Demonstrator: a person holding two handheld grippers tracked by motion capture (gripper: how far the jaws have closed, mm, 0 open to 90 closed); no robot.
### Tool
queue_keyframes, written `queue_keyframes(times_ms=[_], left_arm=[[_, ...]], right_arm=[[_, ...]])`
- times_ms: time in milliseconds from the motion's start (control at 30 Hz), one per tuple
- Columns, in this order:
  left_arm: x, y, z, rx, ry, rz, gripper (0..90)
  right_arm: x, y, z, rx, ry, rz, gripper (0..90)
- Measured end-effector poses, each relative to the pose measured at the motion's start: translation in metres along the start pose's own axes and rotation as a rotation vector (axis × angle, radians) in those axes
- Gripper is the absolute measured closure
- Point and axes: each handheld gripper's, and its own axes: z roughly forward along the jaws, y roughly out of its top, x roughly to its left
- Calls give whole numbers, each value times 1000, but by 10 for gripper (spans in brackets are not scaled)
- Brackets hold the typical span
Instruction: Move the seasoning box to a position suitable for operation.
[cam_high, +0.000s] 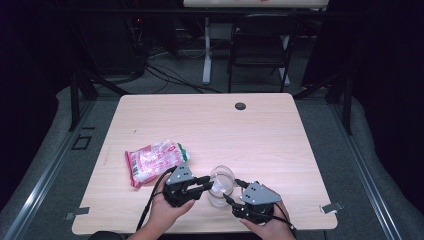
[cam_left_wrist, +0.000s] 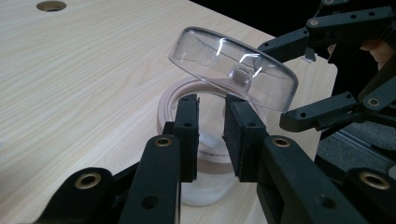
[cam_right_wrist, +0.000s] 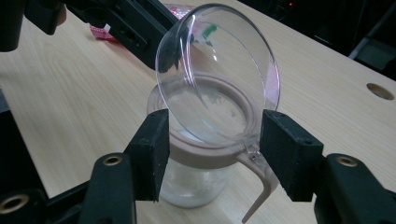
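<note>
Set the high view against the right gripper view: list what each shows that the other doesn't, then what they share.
High view: the black chair behind the table and the grey floor around it. Right gripper view: the beige latch hanging off the jar's collar. Shared: the jar with its clear lid tilted open, the pink snack bag, the table's round hole and the left tool.

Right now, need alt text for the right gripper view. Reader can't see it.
A clear glass jar with a beige collar stands on a light wooden table, its transparent hinged lid tilted up and open. The right gripper has its two black jaws on either side of the collar, apart from it. A pink packet lies behind.
</note>
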Motion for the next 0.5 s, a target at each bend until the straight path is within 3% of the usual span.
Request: queue_keyframes(times_ms=[133,500], left_arm=[[0,0,3,-4,11,1,703],[6,-6,13,16,46,-6,617]], right_arm=[[3,2,2,-7,-32,-24,430],[2,1,2,-6,-34,-18,430]])
